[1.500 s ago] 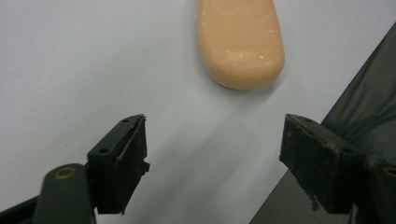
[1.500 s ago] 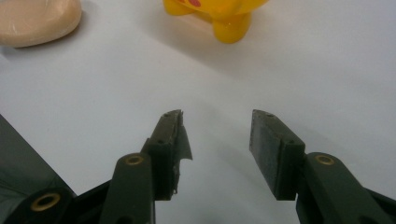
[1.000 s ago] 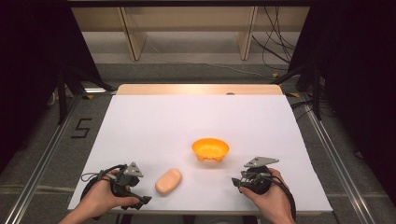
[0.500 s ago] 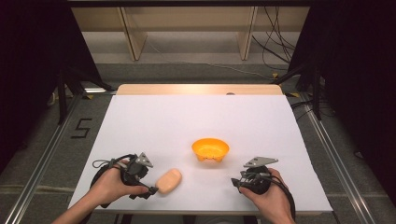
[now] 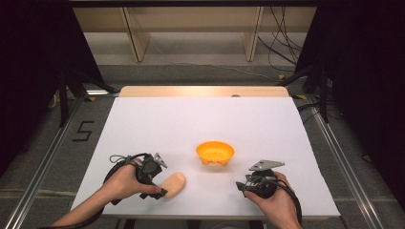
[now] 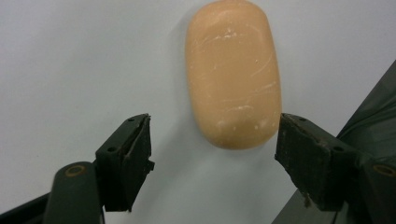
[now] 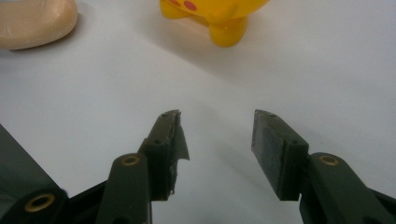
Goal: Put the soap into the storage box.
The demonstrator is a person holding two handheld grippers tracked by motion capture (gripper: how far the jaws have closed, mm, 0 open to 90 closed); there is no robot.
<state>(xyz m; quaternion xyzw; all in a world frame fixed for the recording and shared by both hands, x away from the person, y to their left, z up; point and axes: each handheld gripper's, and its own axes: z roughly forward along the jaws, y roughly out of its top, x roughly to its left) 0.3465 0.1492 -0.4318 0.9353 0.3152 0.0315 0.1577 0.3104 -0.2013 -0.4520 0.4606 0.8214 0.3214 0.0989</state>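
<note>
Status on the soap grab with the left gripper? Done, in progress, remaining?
Done: left gripper is open at the soap bar, near end just reaching between the jaws. In hand: nothing gripped; bar lies on the table. Left: close and lift. Right gripper is open, idle near the orange bowl.

A single black numeral "5" is marked on the grey floor, left of the bench. Nothing else carries any text, label or brand that can be read.
</note>
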